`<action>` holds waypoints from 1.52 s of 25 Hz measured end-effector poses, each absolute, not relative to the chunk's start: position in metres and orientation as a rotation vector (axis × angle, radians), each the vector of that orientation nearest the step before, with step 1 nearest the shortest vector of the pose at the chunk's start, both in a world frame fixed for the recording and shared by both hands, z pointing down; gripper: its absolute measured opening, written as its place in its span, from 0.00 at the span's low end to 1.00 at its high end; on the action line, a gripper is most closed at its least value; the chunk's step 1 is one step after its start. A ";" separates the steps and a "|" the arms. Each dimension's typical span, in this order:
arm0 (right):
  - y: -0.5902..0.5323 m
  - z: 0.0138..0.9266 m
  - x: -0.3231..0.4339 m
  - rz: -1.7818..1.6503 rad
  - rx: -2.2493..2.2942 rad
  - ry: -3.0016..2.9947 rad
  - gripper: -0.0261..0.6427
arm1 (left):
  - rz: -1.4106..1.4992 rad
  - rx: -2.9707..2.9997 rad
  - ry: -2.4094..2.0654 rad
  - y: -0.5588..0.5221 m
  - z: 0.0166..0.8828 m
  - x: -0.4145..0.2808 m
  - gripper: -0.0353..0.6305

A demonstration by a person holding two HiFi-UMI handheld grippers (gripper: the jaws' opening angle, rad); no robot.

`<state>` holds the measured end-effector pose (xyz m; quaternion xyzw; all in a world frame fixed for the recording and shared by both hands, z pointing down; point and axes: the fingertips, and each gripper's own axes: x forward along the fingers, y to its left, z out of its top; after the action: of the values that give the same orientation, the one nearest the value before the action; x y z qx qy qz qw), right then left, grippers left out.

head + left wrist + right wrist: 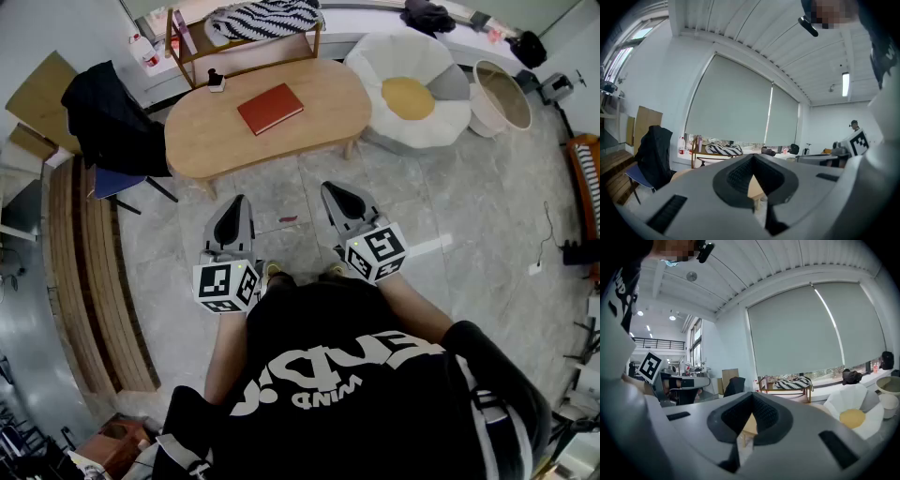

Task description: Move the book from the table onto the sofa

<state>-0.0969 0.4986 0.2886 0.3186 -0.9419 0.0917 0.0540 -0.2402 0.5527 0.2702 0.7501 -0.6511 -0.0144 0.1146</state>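
A red book (270,108) lies flat in the middle of the oval wooden table (206,141). Right of the table sits a white flower-shaped seat (408,98) with a yellow centre, which also shows in the right gripper view (855,414). My left gripper (236,200) and right gripper (334,188) hover side by side over the floor, short of the table's near edge, both pointing at it. Both are shut with nothing in them. Each gripper view shows its own jaws closed, the left gripper (752,164) and the right gripper (751,411), with the table edge just beyond.
A small dark object (217,82) rests on the table's far left edge. A chair with a black jacket (112,117) stands left of the table. Behind the table is a wooden bench with a zebra-striped cushion (262,19). A round basket (502,98) stands far right. Wooden boards (89,281) lie along the left.
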 end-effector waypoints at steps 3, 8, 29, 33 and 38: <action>0.499 0.289 -0.100 0.274 0.967 -2.859 0.04 | -0.042 2.198 -1.905 0.552 0.272 -0.242 0.06; 0.497 0.291 -0.105 0.303 0.992 -2.857 0.04 | -0.028 2.198 -1.873 0.547 0.275 -0.247 0.06; 0.474 0.299 -0.167 0.348 1.259 -2.785 0.04 | 0.008 2.332 -1.726 0.510 0.283 -0.331 0.06; 0.458 0.301 -0.166 0.349 1.286 -2.766 0.04 | 0.007 2.332 -1.710 0.495 0.287 -0.334 0.06; 0.430 0.306 -0.167 0.349 1.281 -2.770 0.04 | 0.006 2.329 -1.723 0.471 0.291 -0.336 0.06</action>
<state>-0.1673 0.4303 0.3056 0.4169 -0.9012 0.1136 0.0347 -0.3358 0.4705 0.2910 0.7978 -0.5904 0.0022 0.1221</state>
